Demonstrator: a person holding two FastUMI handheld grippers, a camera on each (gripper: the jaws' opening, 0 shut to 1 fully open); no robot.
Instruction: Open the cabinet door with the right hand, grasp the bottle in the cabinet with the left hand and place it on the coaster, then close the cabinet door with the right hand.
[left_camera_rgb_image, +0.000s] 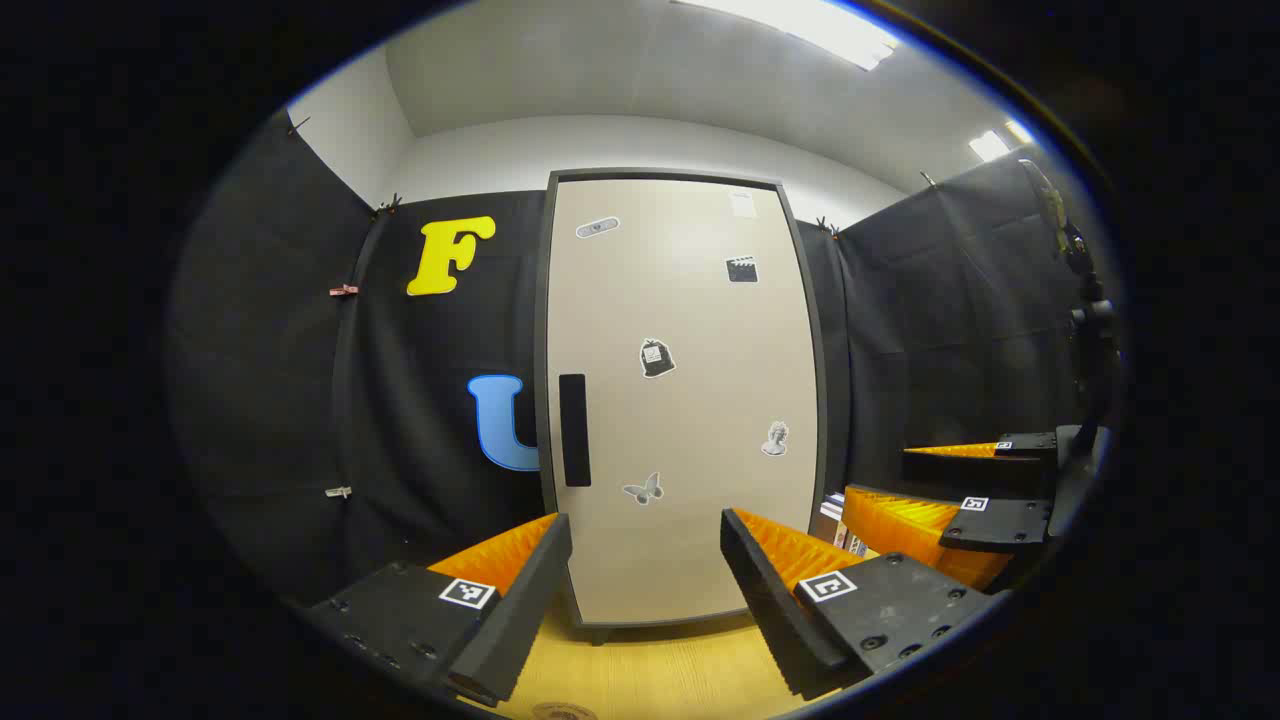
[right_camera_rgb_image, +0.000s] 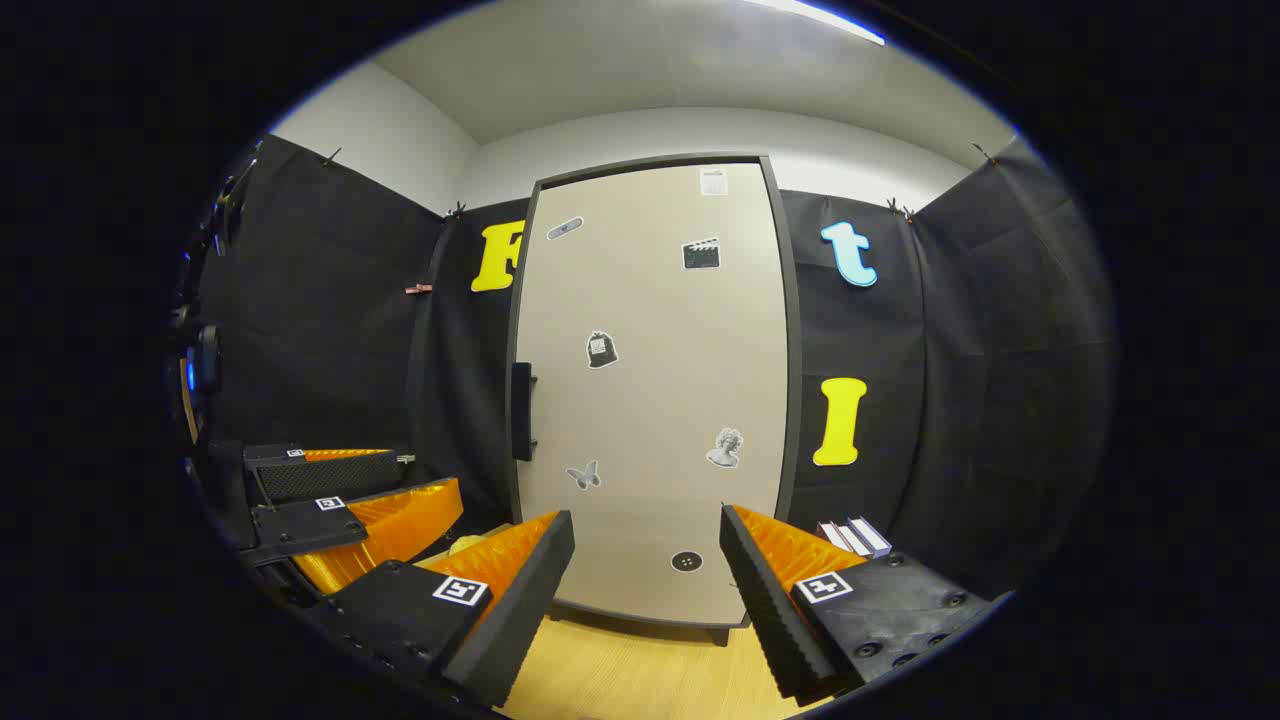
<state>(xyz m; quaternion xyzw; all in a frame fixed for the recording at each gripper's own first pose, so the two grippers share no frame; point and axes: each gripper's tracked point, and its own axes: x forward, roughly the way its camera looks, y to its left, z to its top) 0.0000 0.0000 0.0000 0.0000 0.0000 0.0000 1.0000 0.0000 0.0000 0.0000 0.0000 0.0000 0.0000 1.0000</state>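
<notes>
1. Cabinet door is standing closed at the tabletop's far edge — bottle presumably hiding behind it.
2. We are holding right gripper and left gripper spread, empty.
3. Risk: fingers slipping off the slim handle — we are aiming off-centre.

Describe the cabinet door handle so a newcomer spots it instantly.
Find the tall beige cabinet door against the black booth wall. The handle is a dark upright bar near the door's left edge, about mid-height. Unlike the small stickers scattered nearby, it is plain, long and solid black.
</notes>
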